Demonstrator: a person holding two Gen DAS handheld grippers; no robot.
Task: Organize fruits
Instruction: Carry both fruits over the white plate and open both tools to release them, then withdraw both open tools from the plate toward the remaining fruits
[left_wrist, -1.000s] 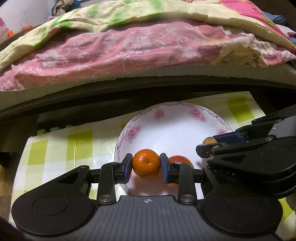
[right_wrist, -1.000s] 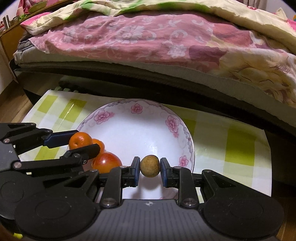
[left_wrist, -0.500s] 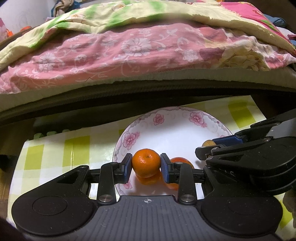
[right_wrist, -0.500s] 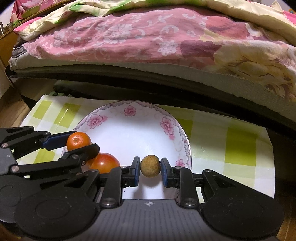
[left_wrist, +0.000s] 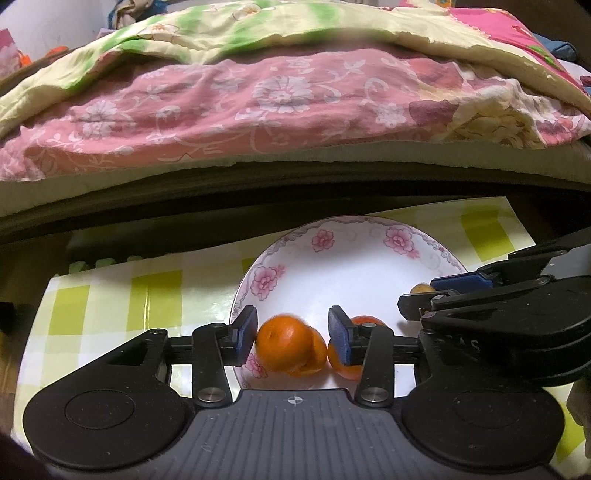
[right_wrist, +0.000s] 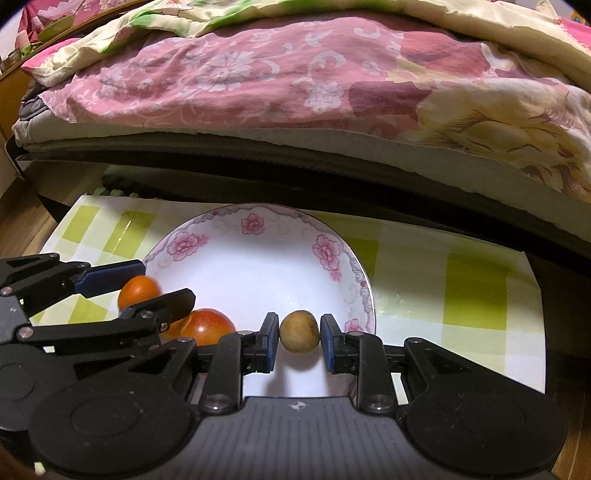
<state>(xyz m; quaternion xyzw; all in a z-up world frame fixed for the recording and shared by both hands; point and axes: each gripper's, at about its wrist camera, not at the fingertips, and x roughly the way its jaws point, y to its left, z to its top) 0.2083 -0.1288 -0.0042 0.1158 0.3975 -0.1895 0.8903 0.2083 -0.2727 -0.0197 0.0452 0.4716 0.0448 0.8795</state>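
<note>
A white plate (left_wrist: 351, 273) (right_wrist: 258, 273) with pink flowers lies on a green-checked cloth. My left gripper (left_wrist: 293, 332) (right_wrist: 166, 282) stands open over the plate's near left edge. A blurred orange (left_wrist: 286, 347) (right_wrist: 138, 291) sits loose between its blue pads, touching neither. Under it lies a second orange (left_wrist: 314, 360), and beside it a red-orange fruit (left_wrist: 349, 363) (right_wrist: 210, 326), half hidden by the finger. My right gripper (right_wrist: 299, 343) (left_wrist: 424, 293) is shut on a small round brown fruit (right_wrist: 299, 331) (left_wrist: 420, 288) just above the plate's near right part.
The checked cloth (right_wrist: 461, 280) (left_wrist: 110, 302) covers a low surface right in front of a bed. A pink floral quilt (right_wrist: 258, 81) overhangs the dark bed edge (left_wrist: 295, 206) just behind the plate. Wooden floor (right_wrist: 22, 221) shows at the left.
My left gripper has opened and let go of the orange, which is dropping toward the plate. Both grippers have drawn back slightly. The right one still holds the brown fruit.
</note>
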